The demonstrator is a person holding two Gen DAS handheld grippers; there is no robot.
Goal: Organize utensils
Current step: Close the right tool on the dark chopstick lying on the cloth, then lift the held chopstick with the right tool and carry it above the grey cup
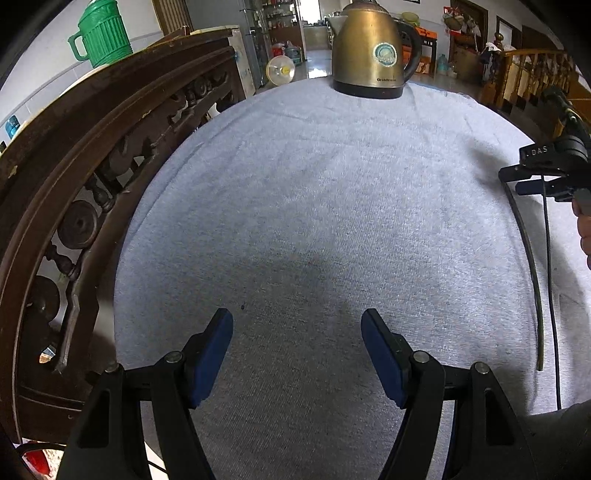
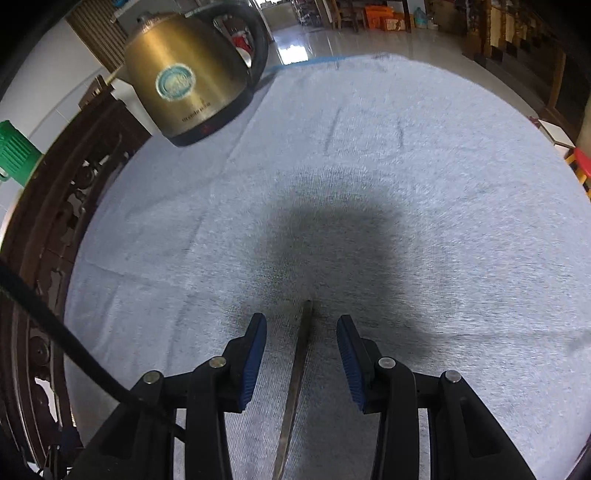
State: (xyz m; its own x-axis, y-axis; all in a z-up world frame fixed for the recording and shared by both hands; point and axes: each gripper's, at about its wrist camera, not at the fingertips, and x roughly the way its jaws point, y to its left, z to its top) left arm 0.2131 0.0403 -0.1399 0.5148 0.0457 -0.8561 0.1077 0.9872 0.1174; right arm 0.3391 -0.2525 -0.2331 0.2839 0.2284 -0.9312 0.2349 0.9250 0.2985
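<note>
The left hand-held gripper [image 1: 297, 321] hangs over the desk [image 1: 314, 184], its blue-padded fingers [image 1: 212, 354] spread wide with nothing but grey cloth between them. The cloth covers the whole desk top, and at its far edge stands a brass-coloured kettle [image 1: 369, 51] on a black base, upright, handle to the right.

Over on the right side of the left wrist view, a long thin chopstick [image 1: 532, 266] lies flat on the cloth, running from near the desk's right edge back toward the viewer. The right hand-held gripper [image 1: 532, 184] sits at its far end, low over it; a black cable [image 1: 550, 295] trails down beside the stick.

Switching to the right wrist view: the right hand-held gripper [image 2: 301, 323] is open to a middling gap, and the chopstick [image 2: 295, 376] runs straight up the middle between the two blue pads [image 2: 255, 362], its tip just ahead of the fingertips. The pads stand clear of it on both sides, so nothing is gripped. A dark shadow spreads across the cloth just ahead of the tip. The kettle [image 2: 188, 77] is well apart, up at the left far corner of the desk [image 2: 443, 184].

A carved dark wooden rail [image 1: 74, 177] curves along the desk's left side, with a green plastic jug [image 1: 101, 31] behind it.
</note>
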